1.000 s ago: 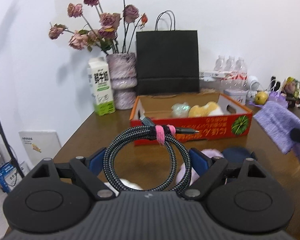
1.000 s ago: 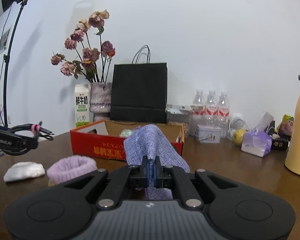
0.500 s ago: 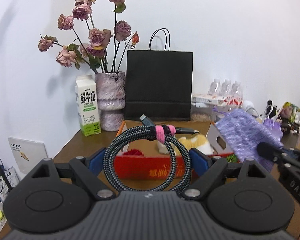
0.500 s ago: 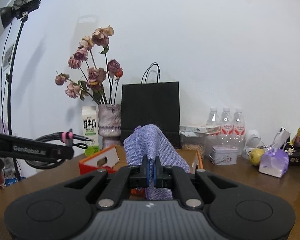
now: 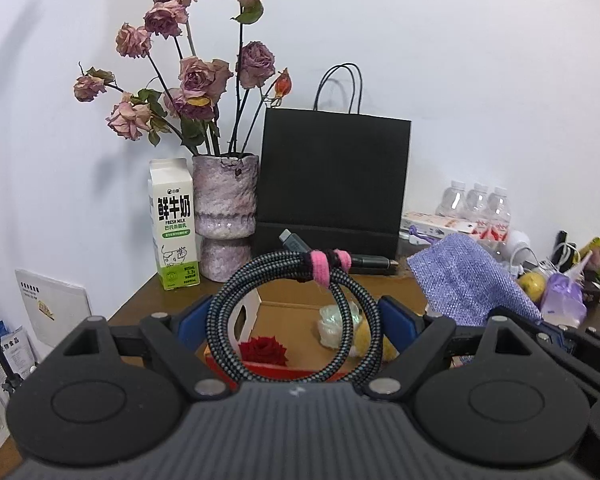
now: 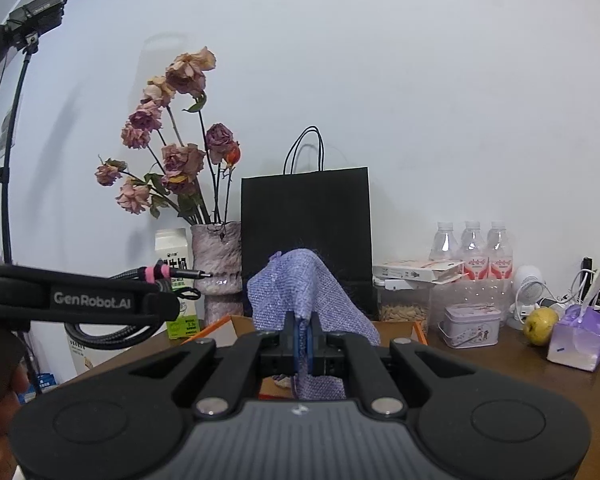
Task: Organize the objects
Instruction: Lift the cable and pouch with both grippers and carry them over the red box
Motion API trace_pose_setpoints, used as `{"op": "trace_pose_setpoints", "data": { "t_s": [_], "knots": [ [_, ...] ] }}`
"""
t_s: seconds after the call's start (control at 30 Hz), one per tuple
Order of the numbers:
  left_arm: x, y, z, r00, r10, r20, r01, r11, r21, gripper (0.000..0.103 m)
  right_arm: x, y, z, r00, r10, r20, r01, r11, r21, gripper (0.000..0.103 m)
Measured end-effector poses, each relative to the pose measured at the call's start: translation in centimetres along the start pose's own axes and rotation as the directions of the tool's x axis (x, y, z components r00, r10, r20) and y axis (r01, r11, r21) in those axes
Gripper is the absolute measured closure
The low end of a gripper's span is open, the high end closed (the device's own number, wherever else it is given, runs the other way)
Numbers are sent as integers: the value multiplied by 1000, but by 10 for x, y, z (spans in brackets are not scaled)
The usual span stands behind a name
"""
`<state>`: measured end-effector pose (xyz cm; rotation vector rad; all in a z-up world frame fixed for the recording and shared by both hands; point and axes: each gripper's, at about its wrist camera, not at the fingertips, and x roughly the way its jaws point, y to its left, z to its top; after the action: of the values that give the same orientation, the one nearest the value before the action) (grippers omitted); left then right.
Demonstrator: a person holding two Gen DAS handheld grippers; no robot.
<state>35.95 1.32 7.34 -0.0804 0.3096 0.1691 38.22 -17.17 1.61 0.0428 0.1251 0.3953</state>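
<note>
Left wrist view: the left gripper (image 5: pixel 294 322) stands wide, its 2 blue pads pressed against the sides of a coiled braided cable (image 5: pixel 296 312), which it holds upright as a ring above an open red cardboard box (image 5: pixel 260 368). A pink strap (image 5: pixel 320 266) binds the coil at the top, where both plugs stick out. Through the ring and below it, the box holds a red rose (image 5: pixel 264 350), a pale crumpled wad (image 5: pixel 334 326) and something yellow (image 5: pixel 364 340). Behind the box, against the white wall, stand a milk carton (image 5: pixel 175 226), a mottled vase (image 5: pixel 225 216) of dried roses and a black paper bag (image 5: pixel 332 180). A purple knitted cloth (image 5: pixel 468 280) hangs at the right, over the box's far right corner

Right wrist view: the right gripper (image 6: pixel 306 338) is fully closed, its jaws pinching the purple knitted cloth, which rises in a peak above the pads and drapes down below them, raised over the box's orange rim (image 6: pixel 216 326). The left gripper's arm crosses at the left with the cable coil hanging from it. On the brown table (image 6: pixel 520 380) to the right sit 3 water bottles (image 6: pixel 472 248), a small tin (image 6: pixel 472 326), a yellow-green fruit (image 6: pixel 540 320) and a purple tissue pack (image 6: pixel 578 338). A studio light (image 6: pixel 24 20) on a stand is at upper left
</note>
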Motion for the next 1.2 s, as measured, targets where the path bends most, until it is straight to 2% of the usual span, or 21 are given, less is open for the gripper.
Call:
{"op": "trace_pose_setpoints", "data": {
  "t_s": [0.57,1.2],
  "knots": [
    [74,-5,16,999,31,-28,-32,999,-28,15,80,-6,9,999,26,-19,-25,1000,17,100],
    [157,8,23,990,55,-129,-59,998,-21,15,158,-16,6,992,36,-123,-35,999,9,100]
  ]
}}
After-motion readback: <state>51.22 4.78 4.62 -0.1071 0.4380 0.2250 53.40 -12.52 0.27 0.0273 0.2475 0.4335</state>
